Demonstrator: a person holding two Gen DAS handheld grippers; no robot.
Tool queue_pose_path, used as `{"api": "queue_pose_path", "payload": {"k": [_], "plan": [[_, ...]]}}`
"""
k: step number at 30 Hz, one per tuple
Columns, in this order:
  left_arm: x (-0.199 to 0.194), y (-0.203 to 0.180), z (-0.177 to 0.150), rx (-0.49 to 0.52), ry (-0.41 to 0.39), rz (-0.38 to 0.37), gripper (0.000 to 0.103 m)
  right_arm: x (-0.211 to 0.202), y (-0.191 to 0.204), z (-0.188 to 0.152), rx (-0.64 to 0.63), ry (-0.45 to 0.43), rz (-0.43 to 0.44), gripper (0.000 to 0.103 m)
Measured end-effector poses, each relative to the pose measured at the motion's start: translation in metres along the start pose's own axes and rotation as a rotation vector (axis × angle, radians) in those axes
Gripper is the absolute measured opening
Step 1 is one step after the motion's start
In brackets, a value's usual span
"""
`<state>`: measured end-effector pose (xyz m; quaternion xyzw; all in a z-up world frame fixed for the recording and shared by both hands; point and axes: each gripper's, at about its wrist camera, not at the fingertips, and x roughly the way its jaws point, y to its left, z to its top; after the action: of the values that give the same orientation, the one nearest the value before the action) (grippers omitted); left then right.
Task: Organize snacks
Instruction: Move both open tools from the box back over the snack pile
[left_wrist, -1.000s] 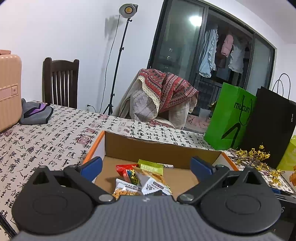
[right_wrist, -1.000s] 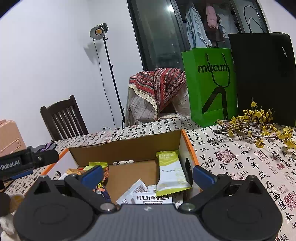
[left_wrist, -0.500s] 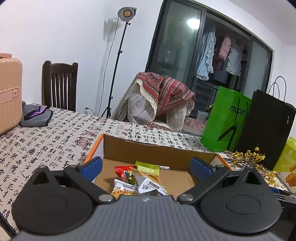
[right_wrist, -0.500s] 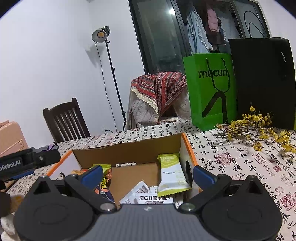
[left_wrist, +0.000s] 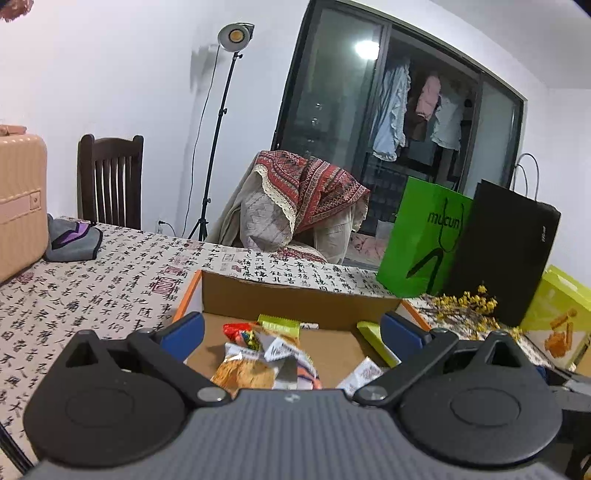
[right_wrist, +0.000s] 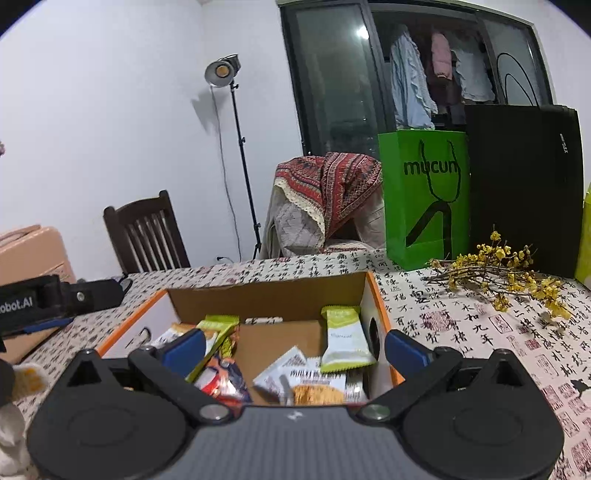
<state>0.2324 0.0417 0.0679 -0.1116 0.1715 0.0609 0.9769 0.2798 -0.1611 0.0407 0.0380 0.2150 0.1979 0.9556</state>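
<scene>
An open cardboard box (left_wrist: 295, 299) (right_wrist: 266, 299) with orange edges sits on the table and holds several snack packets. Among them are a green-and-white packet (right_wrist: 343, 343) leaning on the right wall, an orange cracker packet (left_wrist: 243, 373) (right_wrist: 317, 395), a red packet (left_wrist: 236, 328) and white sachets (right_wrist: 280, 373). My left gripper (left_wrist: 291, 328) hangs open above the near side of the box, nothing between its blue fingers (left_wrist: 183, 328). My right gripper (right_wrist: 293, 345) is open too, over the box's near edge, and empty. The left gripper's body (right_wrist: 55, 295) shows at the left of the right wrist view.
A green paper bag (left_wrist: 424, 243) (right_wrist: 424, 199) and a black bag (left_wrist: 506, 251) (right_wrist: 524, 184) stand behind the box, with yellow dried flowers (right_wrist: 509, 273) beside them. A yellow-green snack carton (left_wrist: 557, 321) is at right. A pink suitcase (left_wrist: 20, 199), grey pouch (left_wrist: 70, 240), chairs and lamp stand lie beyond.
Both grippers have lifted and pulled back a little, so more of the box's contents shows. Both stay open and empty; the snacks have not moved.
</scene>
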Motion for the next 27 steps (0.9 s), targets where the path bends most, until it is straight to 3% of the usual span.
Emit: {"api": "queue_pose_path", "payload": {"k": [17,27], "plan": [[-0.057,0.044,-0.039,-0.02,0.043,0.055,0.103,-0.046,0.01,-0.042,-0.002,0.056,0.02,0.103],[-0.068,0.068,-0.058,-0.037,0.079,0.087,0.103,-0.051,0.01,-0.061,0.0,0.119,0.01,0.103]]}}
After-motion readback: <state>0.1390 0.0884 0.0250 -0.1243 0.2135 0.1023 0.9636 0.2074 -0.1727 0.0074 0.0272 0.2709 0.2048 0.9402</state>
